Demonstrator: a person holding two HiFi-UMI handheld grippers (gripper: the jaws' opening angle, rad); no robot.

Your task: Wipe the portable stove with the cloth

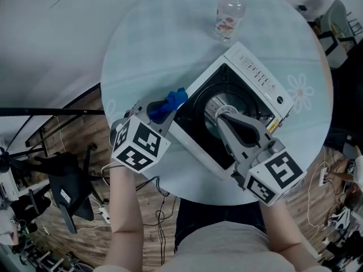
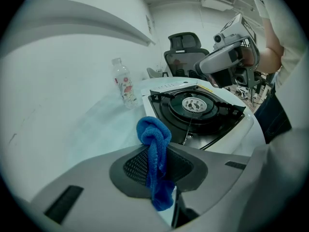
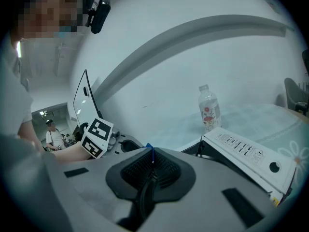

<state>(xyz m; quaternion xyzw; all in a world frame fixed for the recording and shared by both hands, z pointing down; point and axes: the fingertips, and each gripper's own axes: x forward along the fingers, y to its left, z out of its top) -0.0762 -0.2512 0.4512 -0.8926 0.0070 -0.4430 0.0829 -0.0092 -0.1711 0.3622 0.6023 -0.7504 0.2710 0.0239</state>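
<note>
My left claw (image 1: 163,111) was clamped on the blue cloth (image 2: 153,132). The cloth bunched above the jaws and hung out below them, just beside the edge of the white stove (image 1: 253,75) on the round table (image 1: 142,44). My right claw (image 1: 225,115) had its jaws pressed together on nothing, poised over the stove's burner (image 2: 195,104).

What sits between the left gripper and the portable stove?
The blue cloth, pinched in the left gripper, bunched beside the portable stove; see the head view.
</note>
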